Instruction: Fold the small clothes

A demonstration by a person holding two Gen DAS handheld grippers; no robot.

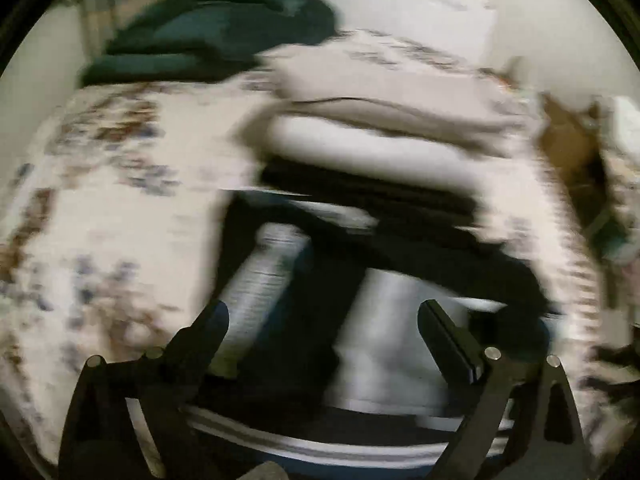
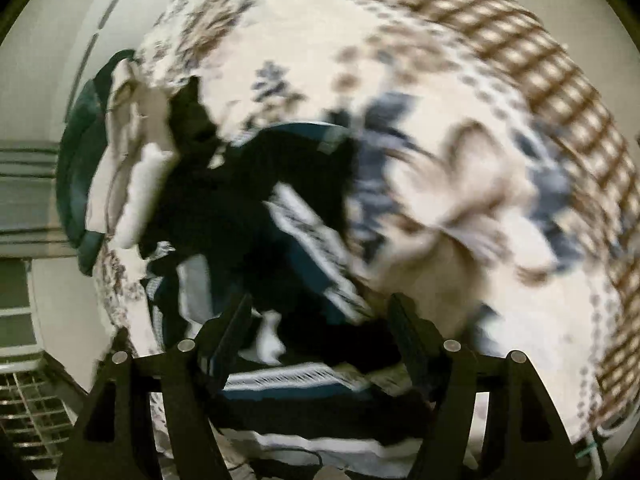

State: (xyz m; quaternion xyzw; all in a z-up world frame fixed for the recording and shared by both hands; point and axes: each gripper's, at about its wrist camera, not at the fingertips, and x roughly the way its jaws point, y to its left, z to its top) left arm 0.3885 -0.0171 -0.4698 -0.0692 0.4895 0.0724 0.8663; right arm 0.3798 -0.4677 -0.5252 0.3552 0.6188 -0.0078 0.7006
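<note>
Both views are blurred by motion. A dark navy garment with white stripes (image 1: 320,264) lies on a patterned bedspread (image 1: 120,200) just ahead of my left gripper (image 1: 324,316), whose fingers stand wide apart and hold nothing. In the right wrist view the same dark striped garment (image 2: 248,208) lies crumpled ahead of my right gripper (image 2: 320,312), which is open and empty above the cloth. A cream garment (image 2: 460,208) lies loose to its right.
A stack of folded beige and white clothes (image 1: 380,120) sits beyond the dark garment, with a dark green folded piece (image 1: 208,40) at the far left of it. The stack also shows at the left in the right wrist view (image 2: 132,160). White walls surround the bed.
</note>
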